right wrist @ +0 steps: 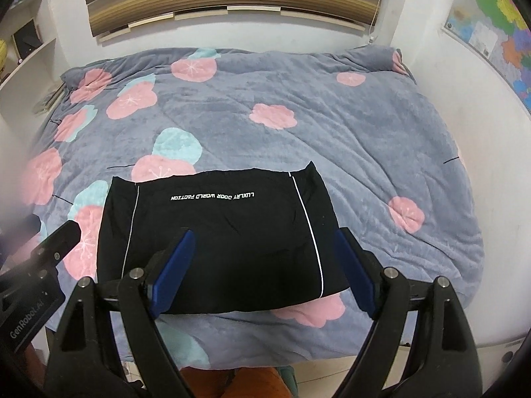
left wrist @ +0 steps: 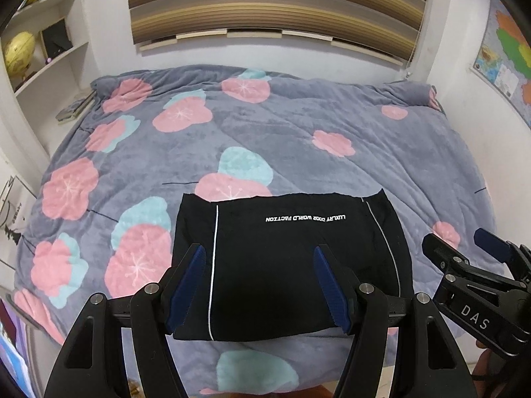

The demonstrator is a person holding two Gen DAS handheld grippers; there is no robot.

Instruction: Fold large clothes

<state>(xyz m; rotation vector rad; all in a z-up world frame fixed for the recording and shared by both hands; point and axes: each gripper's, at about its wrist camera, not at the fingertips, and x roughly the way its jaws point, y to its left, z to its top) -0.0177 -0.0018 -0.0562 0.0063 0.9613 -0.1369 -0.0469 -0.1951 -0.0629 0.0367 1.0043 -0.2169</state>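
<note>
Showing globe (left wrist: 19,51) leftward only

Spread over the bed: a grey quilt (left wrist: 298,139) with pink and teal blossoms. Far side, striped brown blinds (left wrist: 265,3) on a white wall. Left, white shelves (left wrist: 49,59) holding a yellow globe (left wrist: 20,51) and books. Right, a coloured wall map (left wrist: 507,56).
</note>
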